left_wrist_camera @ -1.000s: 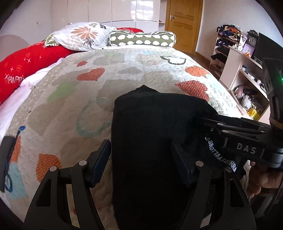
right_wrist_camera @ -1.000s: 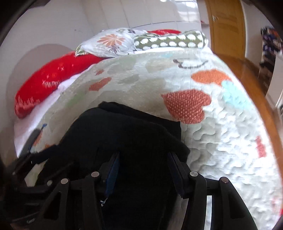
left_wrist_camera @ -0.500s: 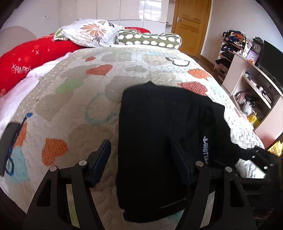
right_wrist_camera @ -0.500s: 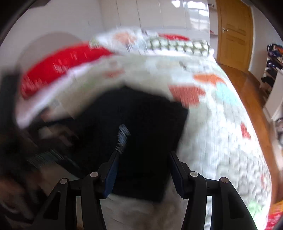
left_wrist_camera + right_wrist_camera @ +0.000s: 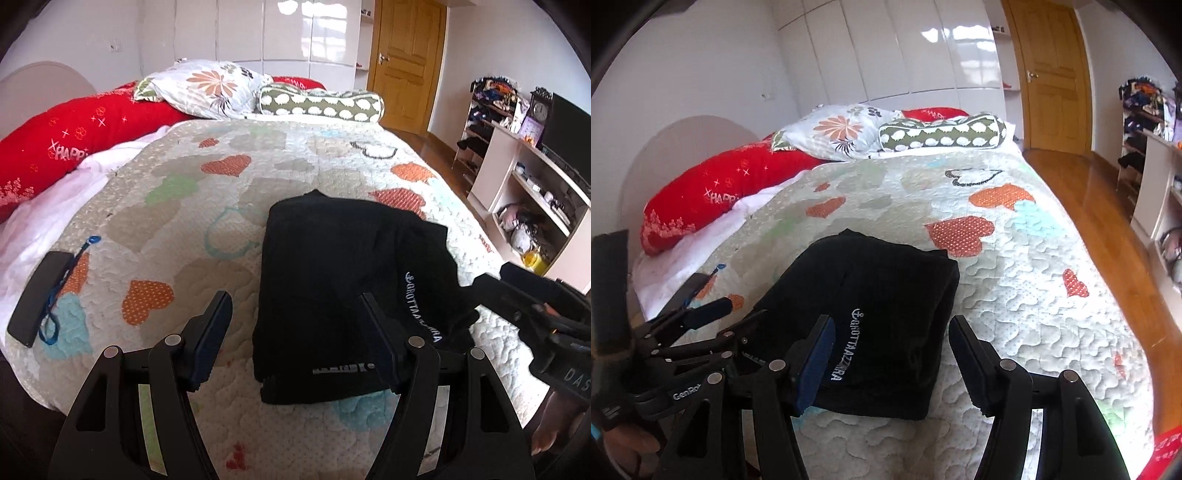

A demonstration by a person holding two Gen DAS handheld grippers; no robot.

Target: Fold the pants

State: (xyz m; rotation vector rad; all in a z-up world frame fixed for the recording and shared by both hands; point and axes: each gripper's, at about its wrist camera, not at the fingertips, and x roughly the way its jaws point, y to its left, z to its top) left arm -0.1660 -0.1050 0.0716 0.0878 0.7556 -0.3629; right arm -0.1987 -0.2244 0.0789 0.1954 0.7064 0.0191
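Left tongs [image 5: 295, 325] stand apart, holding nothing; right tongs [image 5: 890, 350], jaws just opening, likewise hold nothing, both raised above the quilt. Beyond them the black pants [image 5: 332, 280], folded into a compact rectangle, lie on the heart-patterned quilt [image 5: 229, 206] near the bed's foot. A dark phone [image 5: 37, 295] lies left; pillows [image 5: 207, 86] farthest.

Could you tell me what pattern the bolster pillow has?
Olive green with white scalloped blobs; the bolster pillow shows best in the right wrist view.

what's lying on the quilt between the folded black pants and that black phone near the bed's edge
Only bare quilt: the left wrist view shows nothing lying between the folded black pants and the black phone.
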